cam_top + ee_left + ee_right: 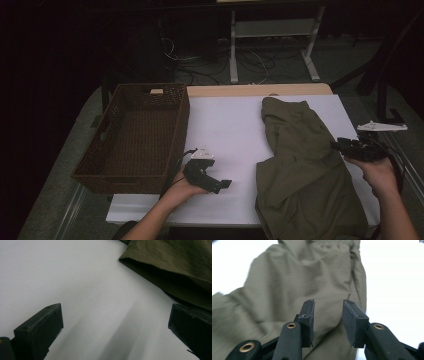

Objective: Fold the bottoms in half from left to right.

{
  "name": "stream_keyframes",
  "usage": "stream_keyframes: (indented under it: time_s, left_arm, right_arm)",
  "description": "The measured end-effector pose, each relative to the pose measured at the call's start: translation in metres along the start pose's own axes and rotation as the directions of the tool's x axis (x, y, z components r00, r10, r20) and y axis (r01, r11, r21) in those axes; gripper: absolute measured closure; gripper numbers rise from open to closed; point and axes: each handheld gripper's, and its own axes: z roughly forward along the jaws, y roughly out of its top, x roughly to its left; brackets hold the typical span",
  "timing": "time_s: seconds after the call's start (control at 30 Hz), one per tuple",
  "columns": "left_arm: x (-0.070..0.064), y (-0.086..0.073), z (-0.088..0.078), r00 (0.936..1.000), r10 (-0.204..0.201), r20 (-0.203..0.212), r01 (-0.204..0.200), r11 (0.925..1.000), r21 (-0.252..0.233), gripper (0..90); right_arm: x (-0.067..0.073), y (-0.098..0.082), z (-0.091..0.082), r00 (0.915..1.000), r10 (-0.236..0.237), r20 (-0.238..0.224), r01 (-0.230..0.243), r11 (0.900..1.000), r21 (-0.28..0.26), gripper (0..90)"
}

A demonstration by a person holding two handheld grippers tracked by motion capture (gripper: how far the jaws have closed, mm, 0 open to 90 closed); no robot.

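Observation:
An olive-green garment (300, 165) lies crumpled on the right half of the white table top (225, 125), running from the far edge to the near edge. My right gripper (340, 145) is over the garment's right edge. In the right gripper view its jaws (328, 302) stand a little apart above the cloth (299, 282), with nothing pressed between them. My left gripper (222, 185) rests low over bare table, left of the garment. Its jaws (115, 308) are wide open and empty, and a folded hem of the garment (175, 262) lies ahead of them.
A dark brown wicker basket (130, 175) stands on the table's left side, with nothing visible inside. Behind the table are a white metal stand (272, 50) and tangled cables (250, 62) on the floor. Bare white surface stretches between the basket and the garment.

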Motion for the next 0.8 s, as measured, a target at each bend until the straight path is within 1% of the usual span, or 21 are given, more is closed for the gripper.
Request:
stream_keyframes:
  time_s: [0.03, 0.07, 0.1, 0.13, 0.2, 0.23, 0.27, 0.3, 0.33, 0.37, 0.43, 0.47, 0.53, 0.57, 0.6, 0.63, 0.67, 0.7, 0.73, 0.77, 0.8]
  left_arm:
    - [0.0, 0.0, 0.001, 1.0, -0.001, 0.0, 0.001, 1.0, -0.001, 0.0]
    - [0.0, 0.0, 0.001, 1.0, 0.001, -0.001, -0.001, 1.0, 0.001, 0.0]
    - [0.0, 0.0, 0.001, 1.0, 0.002, 0.002, -0.002, 1.0, 0.002, 0.0]
    - [0.0, 0.0, 0.002, 1.0, 0.002, 0.002, -0.002, 1.0, 0.003, 0.0]
    - [0.0, 0.0, 0.002, 1.0, 0.003, 0.003, -0.003, 1.0, 0.007, 0.0]
    - [0.0, 0.0, 0.003, 1.0, 0.004, 0.002, -0.004, 1.0, 0.007, 0.0]
    - [-0.001, 0.0, 0.003, 1.0, 0.003, 0.004, -0.003, 1.0, 0.007, 0.0]
    - [-0.001, 0.0, 0.003, 1.0, 0.004, 0.004, -0.004, 1.0, 0.007, 0.0]
    - [-0.001, 0.0, 0.003, 1.0, 0.007, 0.006, -0.007, 0.9999, 0.008, 0.0]
    - [-0.001, 0.0, 0.003, 1.0, 0.007, 0.006, -0.007, 0.9999, 0.008, 0.0]
    - [-0.001, 0.0, 0.003, 1.0, 0.007, 0.007, -0.007, 0.9999, 0.009, 0.0]
    - [-0.001, 0.0, 0.004, 1.0, 0.006, 0.006, -0.006, 0.9999, 0.009, 0.0]
    - [-0.001, 0.0, 0.004, 1.0, 0.006, 0.006, -0.006, 0.9999, 0.01, 0.0]
    - [-0.001, 0.0, 0.003, 1.0, 0.007, 0.005, -0.007, 0.9999, 0.009, 0.0]
    - [-0.001, 0.0, 0.003, 1.0, 0.008, 0.005, -0.008, 0.9999, 0.009, 0.0]
    - [-0.001, 0.0, 0.003, 1.0, 0.008, 0.006, -0.008, 0.9999, 0.009, 0.0]
    - [-0.001, 0.0, 0.003, 1.0, 0.008, 0.006, -0.008, 0.9999, 0.01, 0.0]
    - [-0.001, 0.0, 0.003, 0.9999, 0.008, 0.006, -0.009, 0.9999, 0.01, 0.0]
    - [-0.001, 0.0, 0.003, 1.0, 0.008, 0.005, -0.008, 0.9999, 0.009, 0.0]
    - [-0.001, 0.0, 0.003, 1.0, 0.008, 0.005, -0.008, 0.9999, 0.008, 0.0]
    - [-0.001, 0.0, 0.003, 1.0, 0.007, 0.005, -0.007, 0.9999, 0.009, 0.0]
  right_arm:
    - [-0.003, 0.001, 0.007, 0.9999, 0.009, 0.005, -0.009, 1.0, 0.01, 62.5]
    - [-0.007, 0.002, 0.02, 0.9998, 0.009, 0.018, -0.01, 0.999, 0.04, 62.7]
    - [-0.01, 0.003, 0.026, 0.9997, 0.009, 0.023, -0.011, 0.999, 0.051, 62.6]
    - [-0.01, 0.003, 0.026, 0.9997, 0.009, 0.023, -0.011, 0.999, 0.051, 62.6]
    - [-0.014, 0.005, 0.036, 0.9994, 0.025, 0.024, -0.027, 0.997, 0.067, 62.6]
    - [-0.017, 0.005, 0.041, 0.9988, 0.034, 0.034, -0.037, 0.996, 0.08, 62.6]
    - [-0.02, 0.006, 0.046, 0.9984, 0.045, 0.033, -0.048, 0.995, 0.088, 62.7]
    - [-0.023, 0.005, 0.05, 0.9982, 0.056, 0.023, -0.058, 0.994, 0.096, 64.0]
    - [-0.024, 0.005, 0.054, 0.9982, 0.059, 0.014, -0.06, 0.993, 0.102, 66.3]
    - [-0.024, 0.004, 0.057, 0.9981, 0.061, 0.005, -0.062, 0.992, 0.114, 71.6]
    - [-0.024, 0.003, 0.062, 0.9984, 0.055, -0.012, -0.053, 0.988, 0.147, 78.9]
    - [-0.024, 0.002, 0.063, 0.9993, 0.037, -0.011, -0.035, 0.987, 0.159, 86.9]
    - [-0.024, 0.003, 0.061, 0.9995, 0.028, -0.016, -0.026, 0.989, 0.148, 88.5]
    - [-0.023, 0.004, 0.058, 0.9996, 0.023, -0.014, -0.021, 0.991, 0.131, 88.8]
    - [-0.022, 0.009, 0.051, 1.0, 0.001, 0.004, -0.002, 0.996, 0.092, 89.1]
    - [-0.022, 0.011, 0.047, 0.9998, -0.003, 0.018, 0.002, 0.997, 0.074, 89.1]
    - [-0.022, 0.011, 0.047, 0.9998, -0.003, 0.018, 0.002, 0.997, 0.074, 89.1]
    - [-0.022, 0.014, 0.043, 0.9993, -0.015, 0.035, 0.013, 0.998, 0.058, 89.2]
    - [-0.022, 0.017, 0.039, 0.9984, -0.019, 0.054, 0.017, 0.999, 0.036, 89.2]
    - [-0.024, 0.021, 0.034, 0.997, -0.012, 0.076, 0.012, 1.0, 0.0, 89.2]
    - [-0.024, 0.021, 0.034, 0.997, -0.012, 0.076, 0.012, 1.0, 0.0, 89.2]
